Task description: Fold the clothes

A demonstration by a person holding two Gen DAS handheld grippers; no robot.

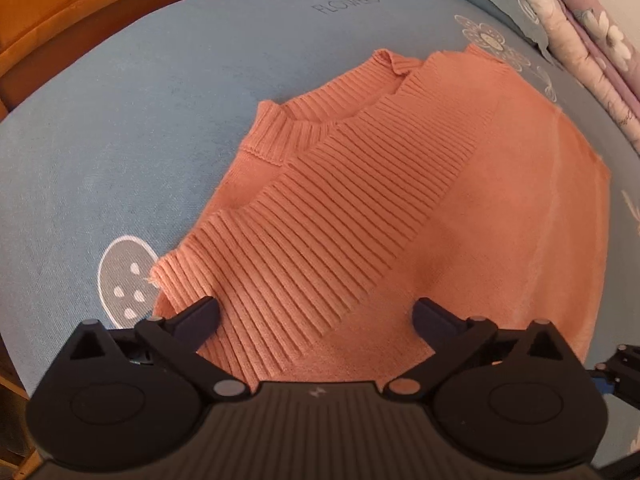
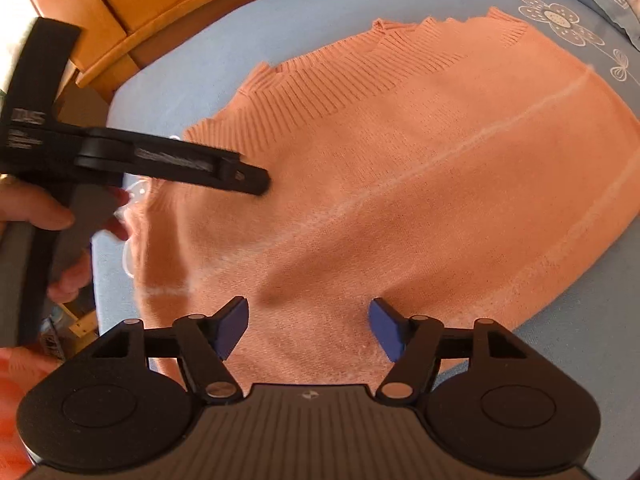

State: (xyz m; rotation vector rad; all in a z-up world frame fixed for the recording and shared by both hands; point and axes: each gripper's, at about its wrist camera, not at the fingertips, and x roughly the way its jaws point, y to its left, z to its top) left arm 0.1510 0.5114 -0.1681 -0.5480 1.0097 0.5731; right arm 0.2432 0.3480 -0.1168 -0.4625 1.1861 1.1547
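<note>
An orange knit sweater [image 1: 400,200] lies folded on the blue sheet, its ribbed hem band laid diagonally across the plain knit. My left gripper [image 1: 316,312] hovers over the sweater's near edge with its jaws wide open and nothing pinched between them. In the right wrist view the sweater [image 2: 400,180] fills the middle. My right gripper [image 2: 308,320] stands open above its near edge, with the blue pads [image 2: 236,320] clear of the fabric. The left gripper [image 2: 256,182] shows side-on at the left, held by a hand [image 2: 48,212], with its tip over the sweater's left part.
The blue sheet [image 1: 120,140] carries white flower and mushroom prints. An orange wooden bed frame [image 2: 132,8] curves along the far left. Folded floral bedding [image 1: 580,20] is stacked at the far right. A bit of the right gripper [image 1: 620,364] shows at the lower right.
</note>
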